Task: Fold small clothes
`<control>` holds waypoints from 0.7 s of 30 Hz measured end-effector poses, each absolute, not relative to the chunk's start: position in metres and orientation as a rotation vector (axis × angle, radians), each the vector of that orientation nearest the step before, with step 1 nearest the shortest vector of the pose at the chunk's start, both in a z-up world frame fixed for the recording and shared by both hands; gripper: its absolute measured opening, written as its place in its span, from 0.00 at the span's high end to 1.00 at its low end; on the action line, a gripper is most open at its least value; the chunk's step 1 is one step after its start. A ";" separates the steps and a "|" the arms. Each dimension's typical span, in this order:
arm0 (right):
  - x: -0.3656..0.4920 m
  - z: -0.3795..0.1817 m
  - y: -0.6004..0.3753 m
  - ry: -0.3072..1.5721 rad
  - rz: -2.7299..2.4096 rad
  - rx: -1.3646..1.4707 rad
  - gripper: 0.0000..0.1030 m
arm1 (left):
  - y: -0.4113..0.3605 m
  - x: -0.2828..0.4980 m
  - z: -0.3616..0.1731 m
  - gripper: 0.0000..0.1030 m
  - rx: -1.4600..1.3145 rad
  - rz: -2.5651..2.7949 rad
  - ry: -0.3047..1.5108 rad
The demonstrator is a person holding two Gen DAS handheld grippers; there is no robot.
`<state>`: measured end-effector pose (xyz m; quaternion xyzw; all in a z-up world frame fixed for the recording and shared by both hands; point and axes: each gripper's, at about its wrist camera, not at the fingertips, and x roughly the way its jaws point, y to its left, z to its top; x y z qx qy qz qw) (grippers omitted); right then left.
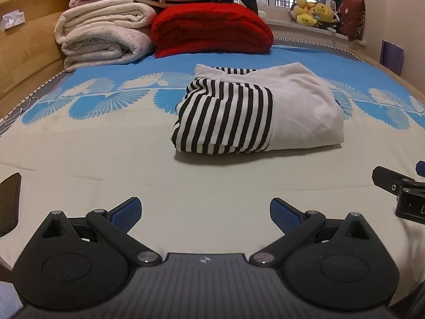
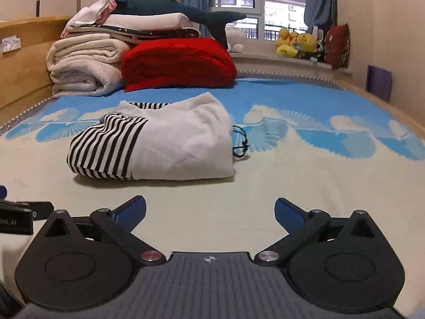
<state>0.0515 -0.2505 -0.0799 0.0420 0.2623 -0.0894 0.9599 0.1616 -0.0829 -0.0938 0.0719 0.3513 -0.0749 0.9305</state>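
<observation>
A folded small garment [image 1: 260,111], white with black-and-white striped sleeves, lies on the bed sheet as a compact rectangle; in the right wrist view the garment [image 2: 159,143] sits left of centre. My left gripper [image 1: 205,214] hovers open in front of it, well short of the cloth, with nothing between its blue pads. My right gripper [image 2: 209,214] also stands wide open and empty, back from the garment's near edge. Part of the right gripper [image 1: 401,188] shows at the right edge of the left wrist view, and part of the left gripper [image 2: 21,212] at the left edge of the right wrist view.
Stacked cream blankets [image 1: 103,40] and a red blanket [image 1: 212,29] fill the bed's far left, with a dark plush shark [image 2: 186,10] on top. A wooden headboard [image 1: 24,53] runs along the left. Plush toys [image 2: 297,43] line the windowsill. A black cord [image 2: 240,143] lies beside the garment.
</observation>
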 end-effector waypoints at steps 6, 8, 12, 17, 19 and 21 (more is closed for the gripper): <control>0.058 -0.086 -0.247 0.558 -0.160 0.084 0.01 | -0.081 0.168 -0.095 0.00 0.137 -0.142 0.728; 0.059 -0.087 -0.244 0.558 -0.153 0.068 0.01 | -0.079 0.170 -0.096 0.00 0.128 -0.142 0.734; 0.061 -0.089 -0.238 0.555 -0.138 0.031 0.01 | -0.080 0.172 -0.096 0.00 0.131 -0.135 0.734; 0.061 -0.090 -0.232 0.549 -0.119 -0.018 0.01 | -0.083 0.173 -0.097 0.00 0.138 -0.137 0.733; 0.061 -0.090 -0.230 0.545 -0.118 -0.039 0.01 | -0.084 0.173 -0.098 0.00 0.144 -0.138 0.730; 0.062 -0.090 -0.228 0.542 -0.118 -0.050 0.01 | -0.084 0.174 -0.098 0.00 0.146 -0.140 0.729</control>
